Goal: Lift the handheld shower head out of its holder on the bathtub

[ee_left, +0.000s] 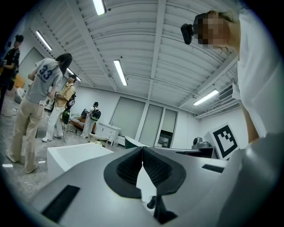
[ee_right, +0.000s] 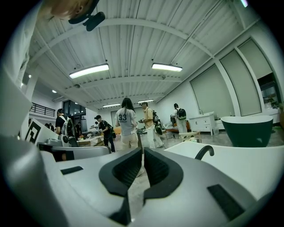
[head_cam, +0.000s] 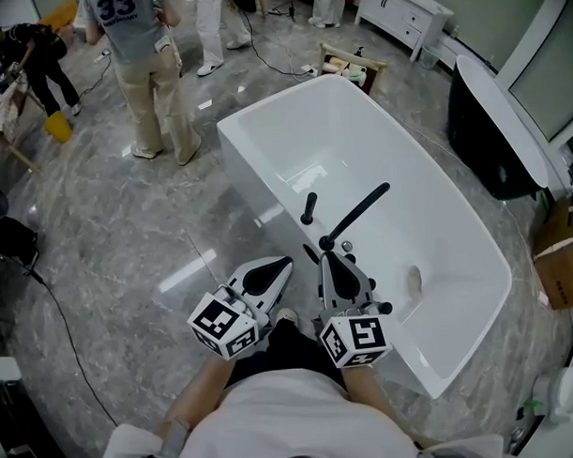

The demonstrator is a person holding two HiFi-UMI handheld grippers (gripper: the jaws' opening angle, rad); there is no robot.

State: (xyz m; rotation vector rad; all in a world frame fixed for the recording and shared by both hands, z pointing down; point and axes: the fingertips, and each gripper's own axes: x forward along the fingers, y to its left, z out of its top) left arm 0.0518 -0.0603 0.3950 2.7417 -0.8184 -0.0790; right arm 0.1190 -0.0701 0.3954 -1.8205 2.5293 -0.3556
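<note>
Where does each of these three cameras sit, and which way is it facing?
Head view: on the person's head, facing steeply down at the white bathtub; shows their shirt, left gripper, right gripper.
Left gripper view: on the left gripper, facing level along its shut jaws; the person's shirt at right.
Right gripper view: on the right gripper, level along its shut jaws; shirt at left.
Shared: all three show the bathtub and the bystander numbered 33.

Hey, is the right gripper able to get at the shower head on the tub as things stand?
Probably yes. The right gripper sits just short of the shower head on the tub rim, with nothing between them. Its jaws are shut, though, so they must open first.
</note>
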